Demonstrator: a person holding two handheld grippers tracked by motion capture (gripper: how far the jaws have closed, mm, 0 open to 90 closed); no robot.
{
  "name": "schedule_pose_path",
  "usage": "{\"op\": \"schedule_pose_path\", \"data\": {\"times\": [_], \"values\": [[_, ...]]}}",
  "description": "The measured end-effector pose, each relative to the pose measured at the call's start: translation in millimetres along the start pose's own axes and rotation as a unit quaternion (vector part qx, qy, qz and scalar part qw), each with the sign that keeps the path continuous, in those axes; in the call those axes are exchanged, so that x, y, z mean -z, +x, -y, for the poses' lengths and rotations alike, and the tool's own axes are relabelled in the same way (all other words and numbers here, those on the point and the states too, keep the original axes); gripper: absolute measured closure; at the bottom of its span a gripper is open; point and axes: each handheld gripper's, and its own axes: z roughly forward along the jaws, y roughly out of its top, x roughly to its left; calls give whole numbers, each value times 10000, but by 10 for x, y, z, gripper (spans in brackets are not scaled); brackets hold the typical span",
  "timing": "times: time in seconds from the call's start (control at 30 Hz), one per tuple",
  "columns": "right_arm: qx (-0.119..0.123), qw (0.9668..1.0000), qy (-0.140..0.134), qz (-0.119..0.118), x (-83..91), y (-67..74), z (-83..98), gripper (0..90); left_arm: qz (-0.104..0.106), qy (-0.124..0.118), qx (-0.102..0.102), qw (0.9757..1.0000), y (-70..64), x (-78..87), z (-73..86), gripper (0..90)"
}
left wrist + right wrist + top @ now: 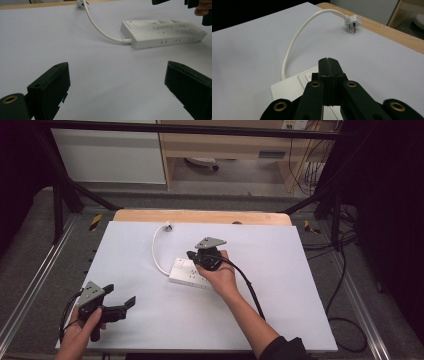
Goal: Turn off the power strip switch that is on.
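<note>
A white power strip lies near the middle of the white table top, with its white cord curving to a plug at the far edge. My right gripper hovers just above the strip's switch end, its jaws pressed together with nothing between them. In the right gripper view the shut gripper hides part of the strip, and the plug lies ahead. My left gripper rests open near the table's front left corner. From the left gripper view the strip lies ahead, beyond the open gripper.
A bare wooden strip runs along the table's far edge. Black frame posts stand around the table, and black cables trail on the floor at the right. A cabinet stands behind.
</note>
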Motion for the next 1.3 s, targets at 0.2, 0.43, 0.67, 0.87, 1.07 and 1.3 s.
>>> {"op": "schedule_pose_path", "data": {"times": [0.2, 0.43, 0.67, 0.87, 1.07, 1.3], "values": [[-37, 9999, 142, 32, -33, -28, 46, 900, -12, -2, -4, 10000, 3, -1, 0, 61], [-108, 9996, 268, 65, -78, -38, 112, 900, -10, -4, 0, 10000, 3, 0, 0, 61], [-85, 9994, 346, 50, -99, -26, 131, 900, -6, -4, -5, 10000, 2, -1, 0, 61], [-78, 9990, 427, 75, -104, -26, 152, 900, -5, -5, 0, 10000, 3, 1, 0, 61], [-80, 9987, 486, 106, -99, -33, 164, 900, -1, -7, 7, 10000, 3, 1, 0, 61], [-82, 9981, 579, 174, -81, -64, 200, 900, -8, -5, 0, 10000, 4, 1, 0, 61]]}}
